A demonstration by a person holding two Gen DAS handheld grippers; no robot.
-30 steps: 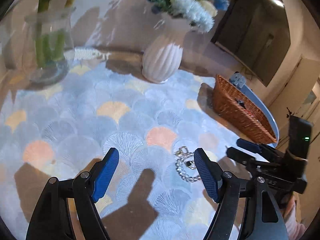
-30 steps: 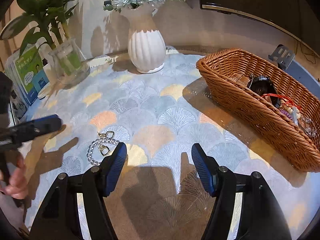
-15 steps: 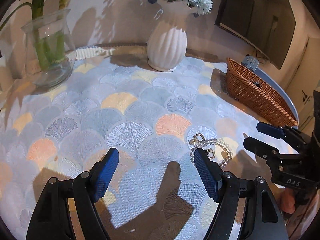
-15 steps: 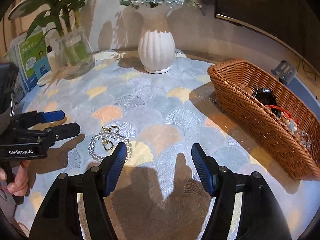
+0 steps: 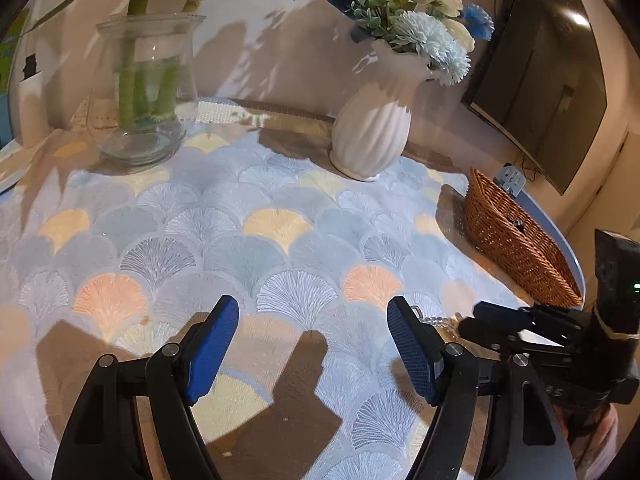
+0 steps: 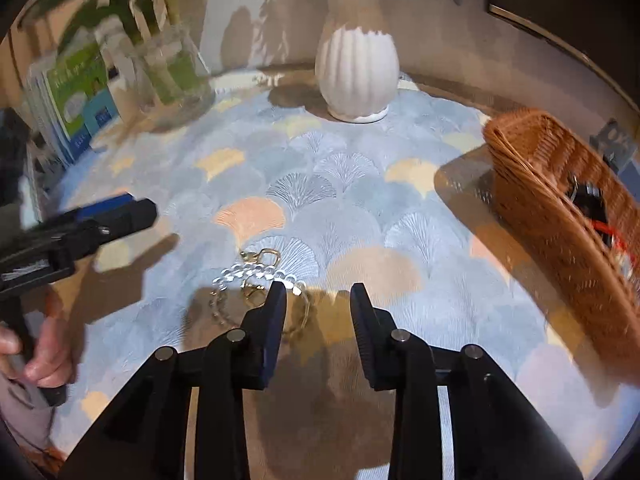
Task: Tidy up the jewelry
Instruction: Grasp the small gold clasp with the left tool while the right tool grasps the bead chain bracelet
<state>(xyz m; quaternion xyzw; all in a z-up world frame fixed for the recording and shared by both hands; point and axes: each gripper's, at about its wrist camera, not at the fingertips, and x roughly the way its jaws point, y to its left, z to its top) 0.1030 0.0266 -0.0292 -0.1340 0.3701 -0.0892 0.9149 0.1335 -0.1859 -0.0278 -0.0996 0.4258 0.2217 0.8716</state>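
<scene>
A clear-bead bracelet [image 6: 240,274] with gold clasps lies on the scallop-patterned tablecloth [image 6: 360,184]. My right gripper [image 6: 318,300] hangs just over it and its jaws are closing. Its left fingertip covers the bracelet's right end, and only bare cloth shows between the pads. In the left wrist view just a few beads of the bracelet [image 5: 436,320] peek out behind my right finger. My left gripper [image 5: 312,340] stands wide open over bare cloth, left of the bracelet. A brown wicker basket [image 6: 548,200] at the right holds a black item and a red cord.
A white ribbed vase [image 5: 370,136] with flowers stands at the back. A glass vase [image 5: 144,96] with green stems is at the back left, beside some booklets [image 6: 76,100]. A dark screen [image 5: 540,80] hangs at the right. A hand [image 6: 44,356] holds the left gripper's handle.
My right gripper's jaws have narrowed a lot, and it moved in over the bracelet. The left wrist view swung, so the bracelet now sits mostly behind its right finger.
</scene>
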